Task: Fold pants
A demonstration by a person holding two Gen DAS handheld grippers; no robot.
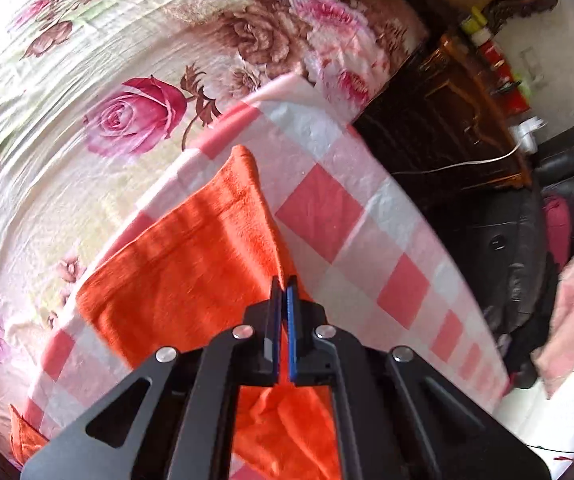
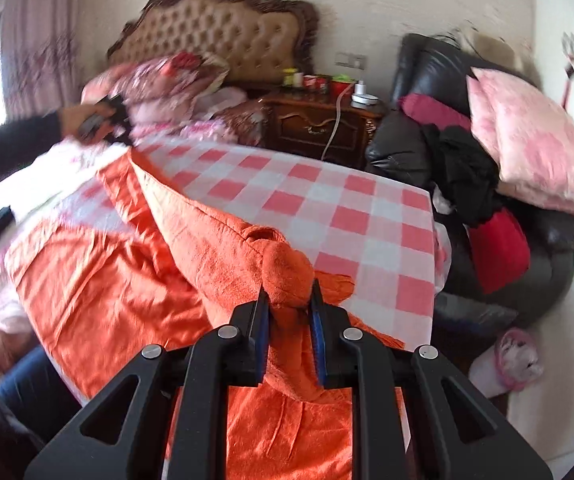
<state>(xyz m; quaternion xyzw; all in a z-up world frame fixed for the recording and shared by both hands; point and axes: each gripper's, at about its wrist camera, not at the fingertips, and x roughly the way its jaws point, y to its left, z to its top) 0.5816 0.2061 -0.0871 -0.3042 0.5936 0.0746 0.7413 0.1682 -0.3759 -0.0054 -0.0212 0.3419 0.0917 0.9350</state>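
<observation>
The orange pants [image 1: 191,256] lie on a pink-and-white checked cloth [image 1: 327,208] spread over the bed. My left gripper [image 1: 285,286] is shut on a thin edge of the orange pants and holds it lifted. In the right wrist view the pants [image 2: 99,280] stretch from the near end towards the far left. My right gripper [image 2: 287,292] is shut on a bunched wad of the orange fabric at the near end. The left gripper, held in a hand [image 2: 99,120], shows far off, blurred, at the other end of the raised fold.
A floral bedsheet [image 1: 87,100] covers the bed beyond the checked cloth [image 2: 327,200]. A dark wooden nightstand [image 2: 319,128] with bottles and a white cable stands by the tufted headboard [image 2: 215,36]. A black leather chair [image 2: 427,136] with a pink pillow [image 2: 527,136] and clothes sits right.
</observation>
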